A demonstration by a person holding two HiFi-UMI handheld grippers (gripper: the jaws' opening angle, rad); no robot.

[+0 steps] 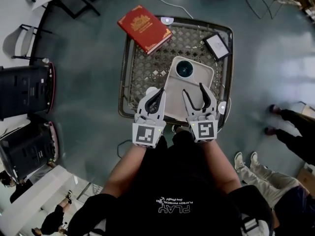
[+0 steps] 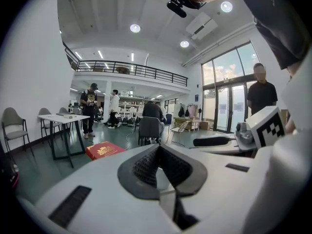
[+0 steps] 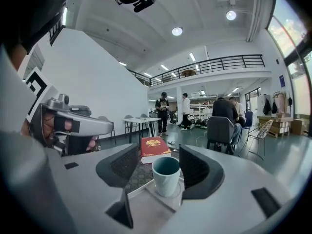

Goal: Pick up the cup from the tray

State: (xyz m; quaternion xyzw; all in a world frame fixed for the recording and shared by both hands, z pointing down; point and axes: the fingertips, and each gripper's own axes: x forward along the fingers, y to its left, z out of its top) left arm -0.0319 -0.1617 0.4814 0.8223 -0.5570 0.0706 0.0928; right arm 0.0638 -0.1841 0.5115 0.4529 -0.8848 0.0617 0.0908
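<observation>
Lattice-topped table [image 1: 147, 68]: dark metal frame, woven top, standing on the grey floor.
Red book [image 1: 144, 28]: gold-stamped cover, lying flat at the table's 11 o'clock corner, partly over the rim.
Black-framed panel [image 1: 217, 45]: small, flat, at the table's 1 o'clock.
Grey chair [image 1: 19, 38]: off the table at 10 o'clock.
Bystander's dark shoes [image 1: 273, 111]: on the floor at 3 o'clock.
White sneakers [image 1: 246, 162]: at 4 o'clock.
Far white table [image 3: 141, 122]: people standing beside it, under a railed balcony.
</observation>
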